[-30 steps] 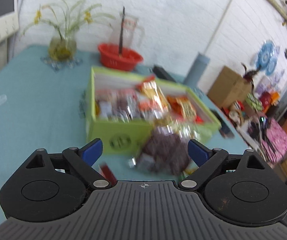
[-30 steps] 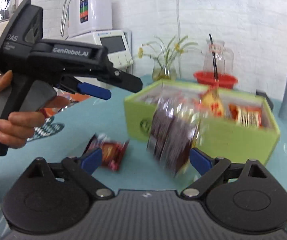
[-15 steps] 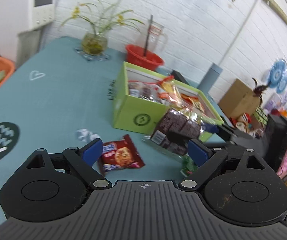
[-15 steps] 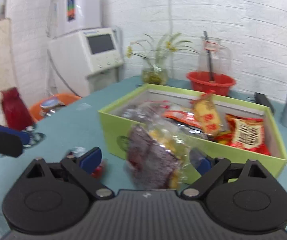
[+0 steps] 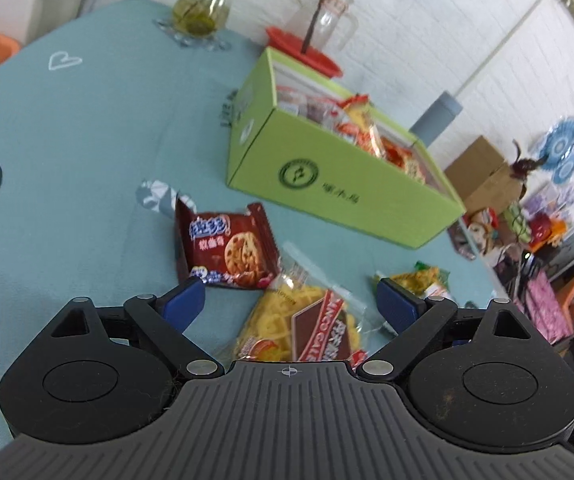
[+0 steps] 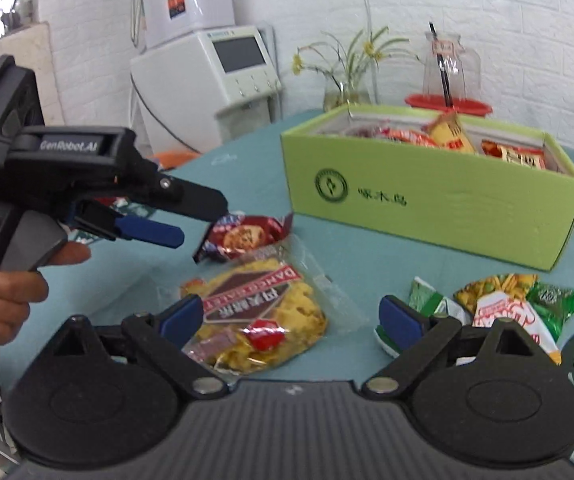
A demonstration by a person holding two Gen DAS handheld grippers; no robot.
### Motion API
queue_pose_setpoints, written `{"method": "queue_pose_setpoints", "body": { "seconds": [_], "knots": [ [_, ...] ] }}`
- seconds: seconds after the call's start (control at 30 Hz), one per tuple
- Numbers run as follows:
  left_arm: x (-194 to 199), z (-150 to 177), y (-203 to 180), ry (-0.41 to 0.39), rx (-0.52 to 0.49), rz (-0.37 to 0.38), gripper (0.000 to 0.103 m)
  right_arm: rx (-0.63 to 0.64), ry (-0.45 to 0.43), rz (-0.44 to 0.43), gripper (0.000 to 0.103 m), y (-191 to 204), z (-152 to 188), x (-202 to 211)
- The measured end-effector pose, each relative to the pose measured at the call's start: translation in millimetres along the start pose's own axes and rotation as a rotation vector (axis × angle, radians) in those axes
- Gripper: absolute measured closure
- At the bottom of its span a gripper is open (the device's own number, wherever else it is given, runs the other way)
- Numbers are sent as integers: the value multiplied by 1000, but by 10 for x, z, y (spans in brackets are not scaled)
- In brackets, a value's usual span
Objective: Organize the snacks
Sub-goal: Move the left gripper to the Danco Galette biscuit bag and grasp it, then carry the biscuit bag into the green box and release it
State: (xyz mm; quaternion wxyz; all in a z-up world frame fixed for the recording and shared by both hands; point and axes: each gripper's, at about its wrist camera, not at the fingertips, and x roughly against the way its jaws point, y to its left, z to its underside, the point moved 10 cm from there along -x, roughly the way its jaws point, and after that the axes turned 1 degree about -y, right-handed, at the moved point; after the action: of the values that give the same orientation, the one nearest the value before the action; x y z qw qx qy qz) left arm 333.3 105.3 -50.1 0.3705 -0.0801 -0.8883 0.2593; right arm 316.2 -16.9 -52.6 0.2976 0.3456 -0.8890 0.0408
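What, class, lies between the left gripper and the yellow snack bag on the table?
Nothing visible. The left gripper hangs open right over the yellow snack bag, which lies flat on the teal table. The red cookie packet lies just beyond it, toward the green box.

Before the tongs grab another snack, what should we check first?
1. Left tongs open and empty: ok.
2. Right tongs open and empty: ok.
3. Yellow snack bag lies flat on the table, between the right tongs' fingers: ok.
4. Cookie packet is apart from the green box, free to pick: ok.
5. Green snack packets are not under anything: ok.
6. Room left in the box: cannot tell; snacks already poke above its rim.
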Motion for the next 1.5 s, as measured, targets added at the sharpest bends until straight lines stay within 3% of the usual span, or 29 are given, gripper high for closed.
{"method": "queue_pose_setpoints", "body": {
  "seconds": [0.17, 0.3, 0.37, 0.67, 0.77, 0.97, 1.0, 1.03, 1.13, 1.23, 1.5],
  "knots": [
    [-156, 120, 10, 56, -9, 14, 24, -37, 44, -100, 10, 197, 159, -97],
    [-213, 274, -128, 116, -29, 70, 25, -1, 83, -99, 10, 321, 244, -220],
    [-194, 350, -186, 117, -62, 54, 24, 15, 87, -111, 9, 381, 268, -218],
    [48, 836, -502, 166, -144, 86, 24, 32, 86, -63, 10, 384, 473, 108],
    [43, 772, -400, 141, -126, 30, 24, 22, 52, -19, 10, 353, 481, 234],
    [-35, 697, -384, 131, -136, 31, 25, 28, 57, 5, 9, 467, 568, 181],
    [-51, 701, -401, 127, -157, 24, 29, 40, 45, 16, 9, 487, 564, 164],
    [-66, 712, -426, 124, -184, 19, 46, 49, 49, 28, 9, 490, 556, 135],
    [-71, 738, -452, 108, -237, -12, 53, 34, 36, 14, 17, 504, 512, 113],
    [-25, 687, -443, 104, -179, 0, 54, 28, 23, 24, 24, 478, 458, 138],
    [66, -82, -697, -7, -161, 14, 54, 98, -89, 60, 24, 387, -139, 153]
  ]
}}
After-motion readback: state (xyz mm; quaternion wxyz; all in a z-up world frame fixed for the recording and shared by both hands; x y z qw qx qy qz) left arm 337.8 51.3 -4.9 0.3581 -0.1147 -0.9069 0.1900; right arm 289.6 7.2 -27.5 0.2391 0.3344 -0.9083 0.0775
